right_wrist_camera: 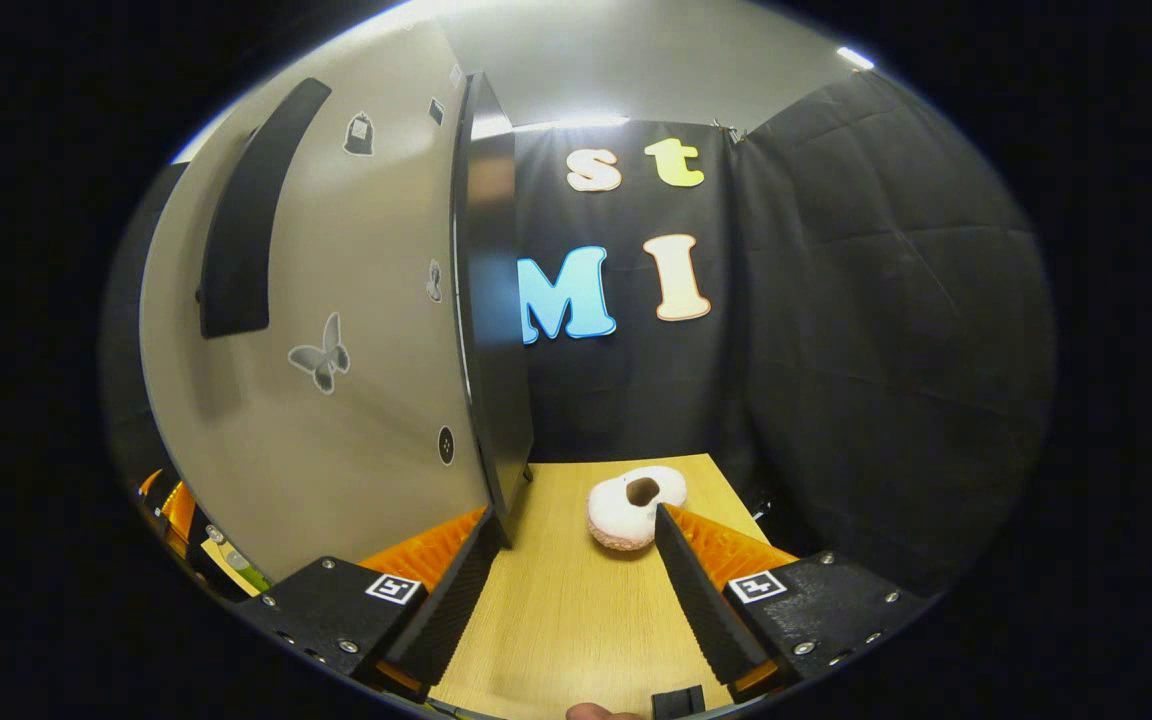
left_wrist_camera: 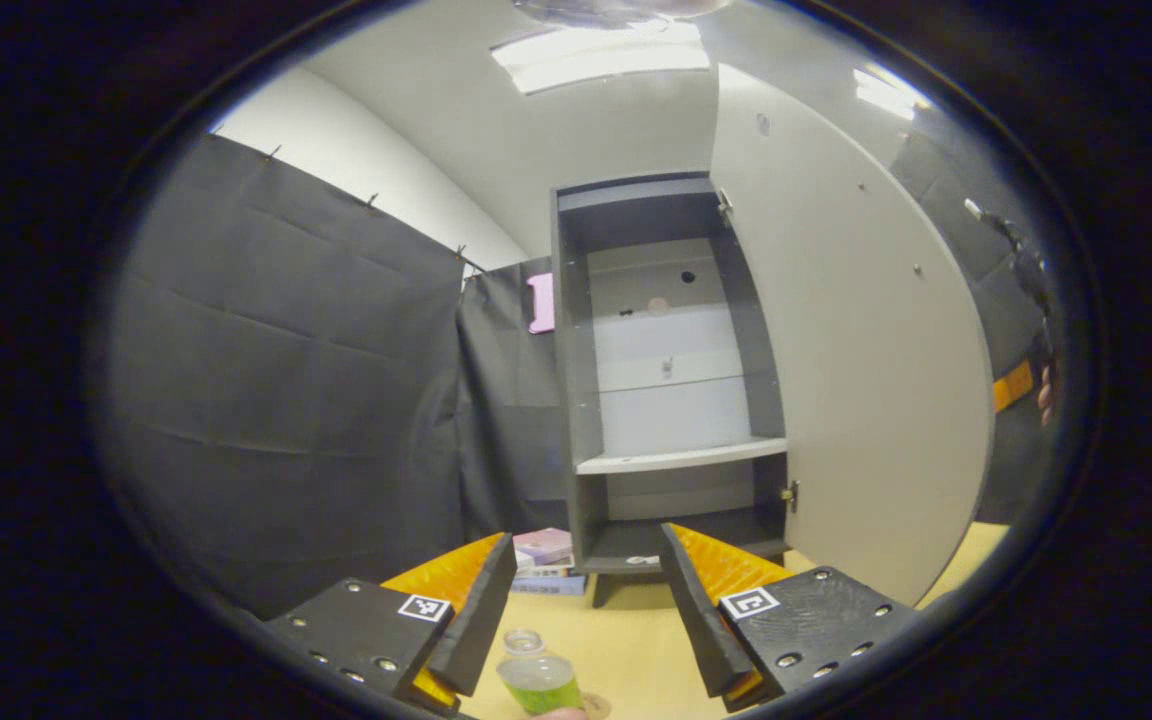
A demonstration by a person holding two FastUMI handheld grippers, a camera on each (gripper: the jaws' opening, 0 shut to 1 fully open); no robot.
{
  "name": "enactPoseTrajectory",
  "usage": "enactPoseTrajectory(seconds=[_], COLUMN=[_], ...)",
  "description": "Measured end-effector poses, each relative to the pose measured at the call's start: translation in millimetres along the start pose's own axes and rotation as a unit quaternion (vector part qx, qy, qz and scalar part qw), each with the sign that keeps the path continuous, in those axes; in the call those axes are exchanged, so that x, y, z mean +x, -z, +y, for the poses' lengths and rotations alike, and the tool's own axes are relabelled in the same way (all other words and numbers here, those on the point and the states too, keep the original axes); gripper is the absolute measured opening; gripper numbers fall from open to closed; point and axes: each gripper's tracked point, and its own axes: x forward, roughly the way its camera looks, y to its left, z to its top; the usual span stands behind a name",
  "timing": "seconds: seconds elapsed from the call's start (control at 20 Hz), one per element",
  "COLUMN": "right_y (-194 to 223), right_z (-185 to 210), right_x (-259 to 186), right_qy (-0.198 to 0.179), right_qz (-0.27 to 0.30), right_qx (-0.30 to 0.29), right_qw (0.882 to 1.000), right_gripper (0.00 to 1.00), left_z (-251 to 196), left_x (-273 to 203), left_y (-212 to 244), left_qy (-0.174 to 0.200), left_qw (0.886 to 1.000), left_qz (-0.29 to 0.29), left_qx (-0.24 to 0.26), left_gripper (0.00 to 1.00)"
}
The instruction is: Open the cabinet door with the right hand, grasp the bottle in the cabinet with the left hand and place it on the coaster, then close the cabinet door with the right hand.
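Note:
The grey cabinet [left_wrist_camera: 671, 400] stands open at the back of the table, its shelves bare. Its pale door [left_wrist_camera: 856, 350] is swung out to the right. A clear bottle with a green label [left_wrist_camera: 538, 678] stands upright on the wooden table, low between the fingers of my left gripper [left_wrist_camera: 586, 615], which is open and touches nothing. A tan round sliver [left_wrist_camera: 596, 706] by the bottle's base may be the coaster. My right gripper [right_wrist_camera: 576, 585] is open by the door's outer face [right_wrist_camera: 366, 350]; the door's dark edge [right_wrist_camera: 491, 330] rises just past its left fingertip. The black handle [right_wrist_camera: 236, 210] is up left.
A white, ring-shaped soft thing [right_wrist_camera: 633, 508] lies on the table [right_wrist_camera: 576, 620] ahead of the right gripper. A stack of flat boxes [left_wrist_camera: 544, 560] sits left of the cabinet's foot. Black cloth walls close in the booth. A hand [left_wrist_camera: 1044, 395] shows beyond the door's right edge.

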Motion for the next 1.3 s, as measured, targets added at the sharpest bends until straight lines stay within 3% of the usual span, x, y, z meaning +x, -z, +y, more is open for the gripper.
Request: enactPoseTrajectory(seconds=[0.15, 0.35, 0.5, 0.55, 0.6, 0.75, 0.8, 0.9, 1.05, 1.2, 1.3], right_y=[-1.5, -38.4, -75.6, -88.1, -96.3, -104.9, -109.7, -120.0, -133.3, -141.7, -141.0], right_z=[6.2, -7.6, -0.2, 7.7, 13.1, 14.6, 17.4, 32.1, 51.2, 58.7, 65.6], right_x=[-0.8, -9.9, -16.9, -20.8, -24.3, -38.4, -42.9, -50.7, -54.9, -55.2, -54.9], right_qy=[-0.018, -0.012, -0.037, -0.056, -0.069, -0.058, -0.055, -0.059, -0.067, -0.055, -0.050], right_qz=[0.019, 0.019, 0.009, 0.002, -0.003, -0.012, -0.017, -0.027, -0.030, -0.026, -0.018], right_qx=[0.020, 0.051, 0.100, 0.116, 0.125, 0.102, 0.091, 0.086, 0.098, 0.080, 0.068], right_qw=[0.999, 0.998, 0.994, 0.992, 0.990, 0.993, 0.994, 0.994, 0.993, 0.995, 0.996], right_gripper=[0.95, 0.95, 0.95, 0.92, 0.95, 0.95, 0.91, 0.95, 0.95, 0.93, 0.94], left_z=[-14.1, -1.0, -11.3, -18.5, -24.5, -28.7, -35.6, -53.8, -64.0, -56.3, -46.9], left_x=[7.1, 12.7, 24.7, 28.3, 31.2, 27.6, 30.6, 40.2, 59.4, 82.4, 95.4], left_y=[-38.5, -107.3, -98.2, -98.2, -103.7, -120.6, -124.9, -129.5, -132.1, -135.3, -134.0], left_qy=[0.023, -0.026, -0.030, -0.022, -0.013, 0.003, 0.018, 0.056, 0.100, 0.114, 0.120], left_qw=[1.000, 0.999, 0.994, 0.993, 0.993, 0.991, 0.991, 0.992, 0.989, 0.988, 0.989], left_qz=[0.015, 0.003, 0.080, 0.096, 0.098, 0.097, 0.092, 0.081, 0.081, 0.078, 0.074], left_qx=[-0.008, 0.042, 0.067, 0.068, 0.069, 0.091, 0.094, 0.082, 0.072, 0.075, 0.053], left_gripper=[0.82, 0.82, 0.82, 0.82, 0.82, 0.82, 0.82, 0.82, 0.82, 0.86, 0.82])
